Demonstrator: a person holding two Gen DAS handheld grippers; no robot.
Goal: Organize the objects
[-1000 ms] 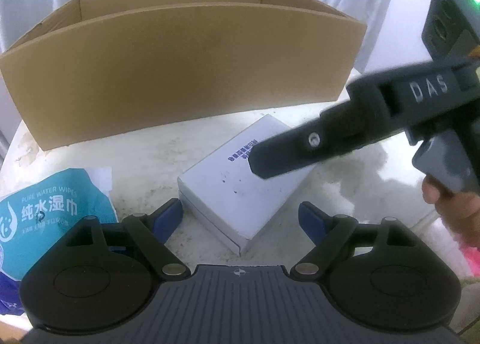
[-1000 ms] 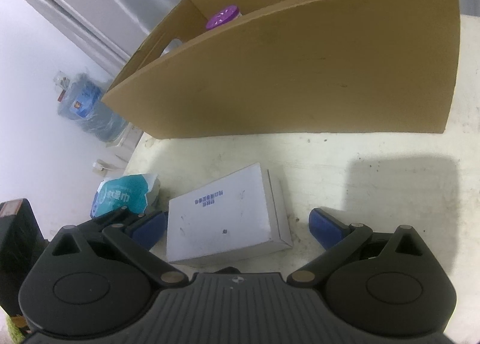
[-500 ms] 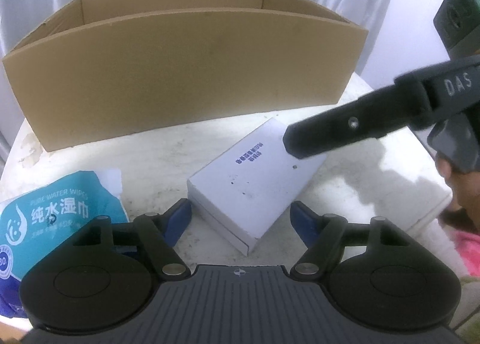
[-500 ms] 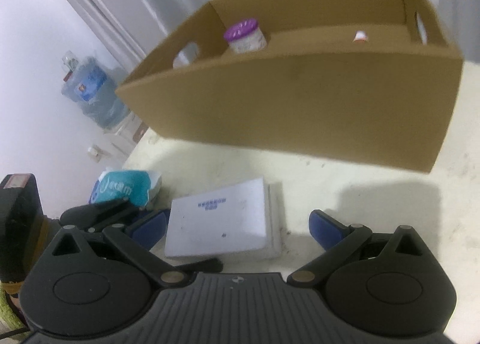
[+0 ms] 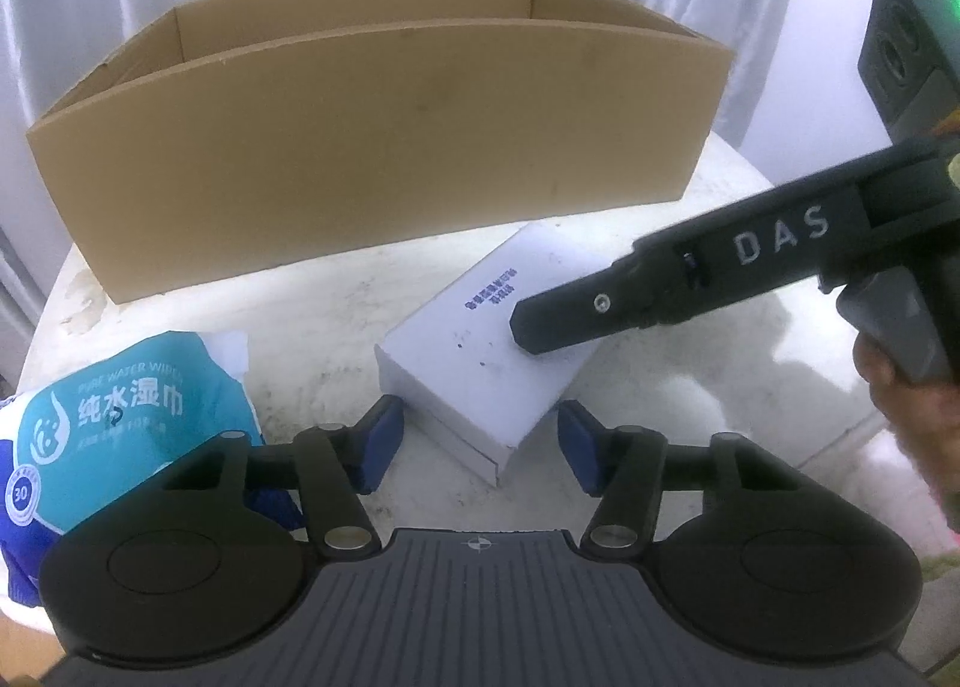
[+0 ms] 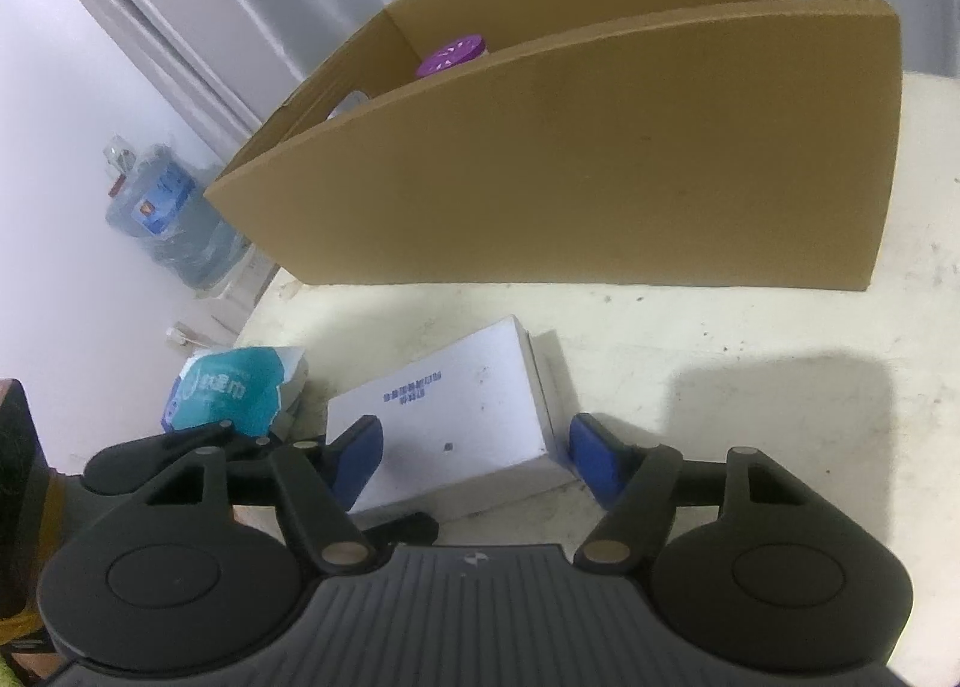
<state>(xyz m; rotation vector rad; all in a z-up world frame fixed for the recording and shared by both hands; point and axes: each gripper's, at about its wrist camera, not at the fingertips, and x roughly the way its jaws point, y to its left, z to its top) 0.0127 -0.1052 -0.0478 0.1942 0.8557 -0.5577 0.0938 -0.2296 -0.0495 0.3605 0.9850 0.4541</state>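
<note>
- The big cardboard box (image 5: 384,147) is standing open at the back of the pale table (image 6: 750,339), and a purple-lidded jar (image 6: 451,53) is peeking over its near wall in the right wrist view, so it looks like the place things are being sorted into.
- The flat white carton (image 5: 486,351) is lying on the table in front of that box, apart from it and at an angle, with a wet-wipes pack (image 5: 120,411) resting well off to one side.
- It is looking stiff and light, with smooth faces that could slip, and a thin shell that hard squeezing might dent.
- A seam along one long side suggests a lid, so gripping across the short width, on the side walls, seems the safest hold.
- The left gripper (image 5: 474,444) is closing around the carton's near corner, pads not yet pressing on it.
- The right gripper (image 6: 477,462) is closing too, its blue pads flanking the carton's other end, one over the top face, neither clearly pinching.
</note>
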